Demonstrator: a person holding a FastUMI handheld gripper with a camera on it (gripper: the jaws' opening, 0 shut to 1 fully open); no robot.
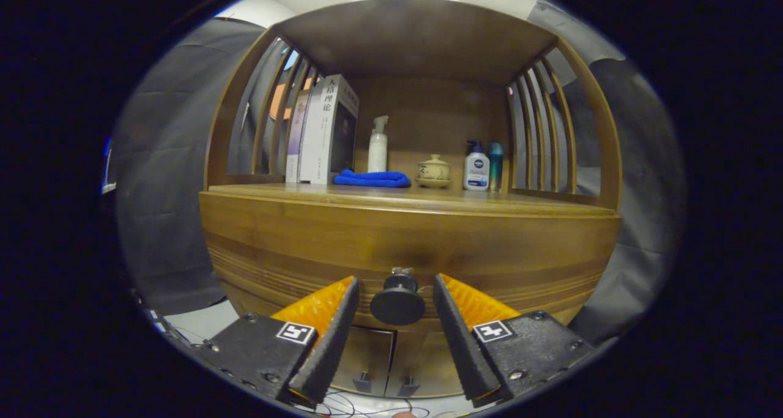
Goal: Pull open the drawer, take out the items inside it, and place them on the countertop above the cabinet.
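Observation:
A wooden cabinet's drawer front (404, 246) spans the view, closed, with a round dark knob (397, 305) at its lower middle. My gripper (396, 286) is open, one finger on each side of the knob, with small gaps to it, so neither finger presses on it. The drawer's inside is hidden. Above the drawer runs the wooden countertop (501, 202), under a slatted shelf frame.
On the countertop stand books (324, 130), a white pump bottle (378, 145), a folded blue cloth (373, 179), a small lidded ceramic pot (433, 170), a white lotion bottle (476, 167) and a teal bottle (495, 161). Two lower doors (391, 360) sit below the drawer.

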